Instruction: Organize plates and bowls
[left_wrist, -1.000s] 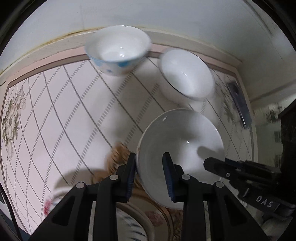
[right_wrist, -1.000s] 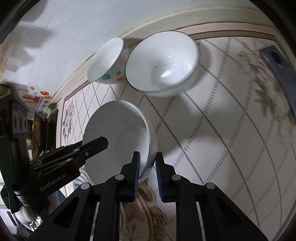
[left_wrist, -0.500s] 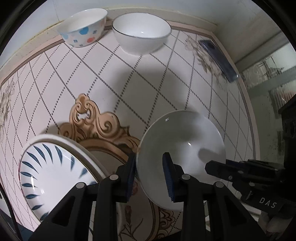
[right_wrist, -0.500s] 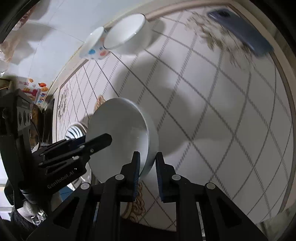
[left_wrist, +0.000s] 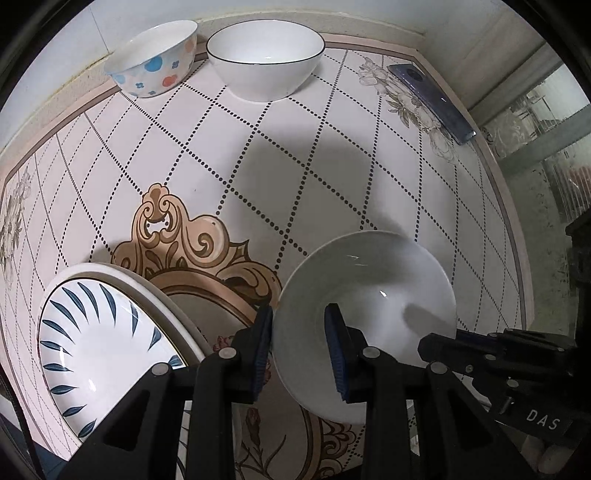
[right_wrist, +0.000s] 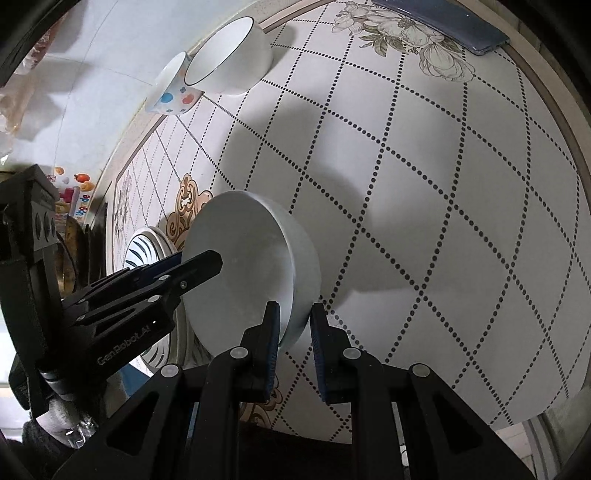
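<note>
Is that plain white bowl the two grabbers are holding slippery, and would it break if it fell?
Probably slippery: the white bowl looks glossy, with bright glints. The left gripper and right gripper each pinch only its thin rim. It looks like china, so a drop onto the hard table could likely crack it.

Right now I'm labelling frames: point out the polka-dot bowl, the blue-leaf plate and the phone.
polka-dot bowl (left_wrist: 155, 74), left wrist view, outer side wall.
blue-leaf plate (left_wrist: 99, 354), left wrist view, white centre.
phone (left_wrist: 432, 101), left wrist view, middle of its back.
</note>
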